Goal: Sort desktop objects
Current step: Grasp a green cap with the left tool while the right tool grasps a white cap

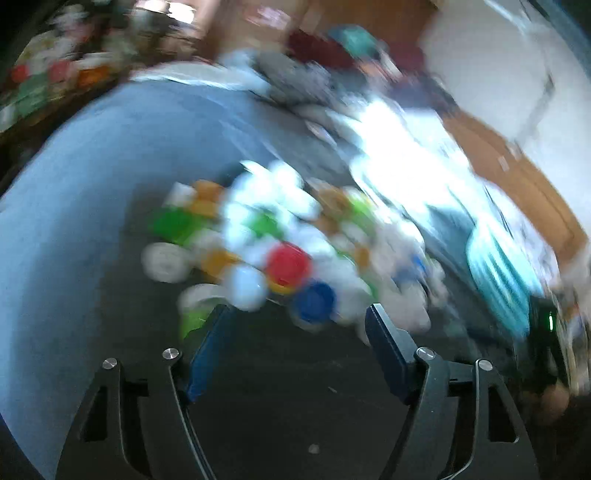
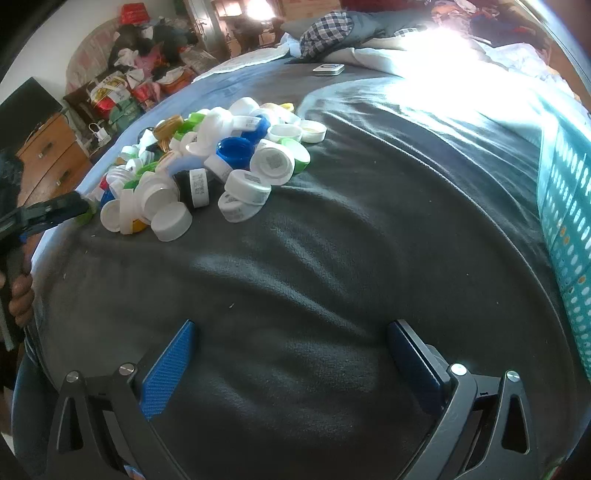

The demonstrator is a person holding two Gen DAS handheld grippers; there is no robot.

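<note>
A heap of plastic bottle caps (image 2: 207,166), mostly white with some blue, green, yellow and gold, lies on a dark grey blanket (image 2: 332,240). The left wrist view is blurred: the caps (image 1: 277,240) lie just beyond my left gripper (image 1: 295,314), a blue cap (image 1: 314,302) closest to its tips and a green cap (image 1: 192,321) outside its left finger. Its jaws stand apart and grip nothing. In the right wrist view the left gripper (image 2: 79,206) reaches the heap's left edge. My right gripper (image 2: 291,332) is open over bare blanket, well short of the caps.
A teal perforated basket (image 2: 565,206) stands at the blanket's right edge, also in the left wrist view as the teal basket (image 1: 498,269). A small white device (image 2: 328,69) and a plaid cloth (image 2: 328,29) lie at the far end. A hand (image 2: 20,295) holds the left gripper's handle.
</note>
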